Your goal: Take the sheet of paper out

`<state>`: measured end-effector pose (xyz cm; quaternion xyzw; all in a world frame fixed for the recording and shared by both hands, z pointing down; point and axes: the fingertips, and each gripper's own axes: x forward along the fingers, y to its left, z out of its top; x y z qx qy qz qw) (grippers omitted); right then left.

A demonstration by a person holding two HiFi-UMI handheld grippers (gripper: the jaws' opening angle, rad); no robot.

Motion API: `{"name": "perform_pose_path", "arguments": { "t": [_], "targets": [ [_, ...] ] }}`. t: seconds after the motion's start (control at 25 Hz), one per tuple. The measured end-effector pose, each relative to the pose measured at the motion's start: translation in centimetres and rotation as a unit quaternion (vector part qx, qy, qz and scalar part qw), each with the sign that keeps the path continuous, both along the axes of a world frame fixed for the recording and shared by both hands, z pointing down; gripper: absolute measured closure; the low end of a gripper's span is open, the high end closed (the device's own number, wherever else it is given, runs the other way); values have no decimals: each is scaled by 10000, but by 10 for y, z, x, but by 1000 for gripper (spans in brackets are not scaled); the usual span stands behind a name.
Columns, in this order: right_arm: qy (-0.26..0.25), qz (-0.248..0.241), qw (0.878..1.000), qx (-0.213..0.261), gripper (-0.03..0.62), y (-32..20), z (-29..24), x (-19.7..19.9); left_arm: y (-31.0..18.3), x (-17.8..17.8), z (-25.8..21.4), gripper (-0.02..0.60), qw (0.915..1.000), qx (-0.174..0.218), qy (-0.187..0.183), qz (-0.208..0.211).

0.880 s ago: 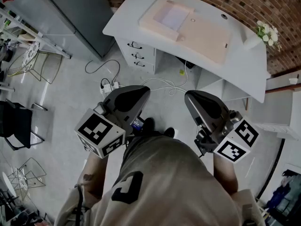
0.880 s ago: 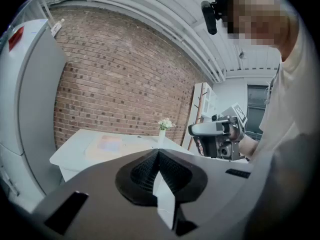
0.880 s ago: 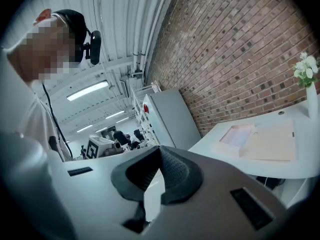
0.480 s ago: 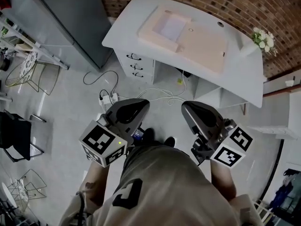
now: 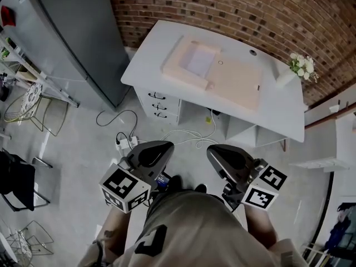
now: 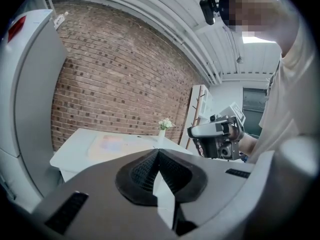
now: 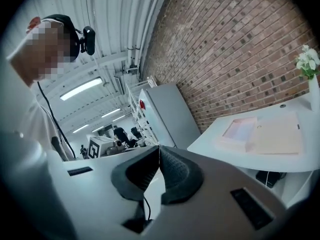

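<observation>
White, smooth-topped desk [image 5: 278,113] as reference: backs onto a rough red brick wall [image 5: 222,10], curves along its front edge, carries drawers [image 5: 161,102] with dark loop handles under its left end.

On the desk top, left of centre: flat pale-beige case [image 5: 239,85], rectangular, matt, lying open. In the case's left half, inside a raised frame: sheet of paper [image 5: 198,64], whitish with a faint lilac tint, lying flat, not yet taken out. At the desk's right end: slim white vase [image 5: 285,78] with small pale flowers, upright.

Left of the desk: tall grey cabinet [image 5: 72,32], smooth-sided. On the floor in front of the desk's drawers: white power strip [image 5: 125,144] with looping cables.

Well short of the desk's front edge and apart from everything on it: left gripper [image 5: 160,145], dark grey, wedge-shaped, aimed toward the desk and slightly downward. Ribbed black pads [image 6: 142,171] pressed together at the tips, nothing between them. White cube [image 5: 123,188] with black square markers at its rear.

Beside it, equally far from the desk: right gripper [image 5: 216,149], same shape and same tilt. Ribbed pads [image 7: 177,171] pressed together at the tips, nothing pinched. Matching marker cube [image 5: 266,187] at its rear.
</observation>
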<state>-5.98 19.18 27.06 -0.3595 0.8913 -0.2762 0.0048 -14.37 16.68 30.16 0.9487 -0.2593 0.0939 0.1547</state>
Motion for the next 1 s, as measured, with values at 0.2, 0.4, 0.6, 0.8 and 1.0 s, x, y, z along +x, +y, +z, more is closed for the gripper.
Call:
{"name": "perform_pose_path", "arguments": {
  "t": [0.2, 0.4, 0.6, 0.8, 1.0],
  "targets": [
    [39, 111, 9999, 4, 569, -6, -3, -7, -6, -7, 0, 568, 10000, 19, 60, 63],
    [105, 146, 9998, -120, 569, -11, 4, -9, -10, -10, 4, 568, 9999, 3, 114, 67],
    [58, 57, 9998, -201, 569, -21, 7, -10, -15, -10, 9, 568, 9999, -72, 112, 20],
    [-162, -51, 9993, -343, 569, -34, 16, -2, -22, -2, 12, 568, 9999, -125, 41, -82],
    [-441, -82, 9979, -468, 569, -56, 18, 20, -39, 18, 10, 568, 9997, -159, -92, -128]
  ]
}}
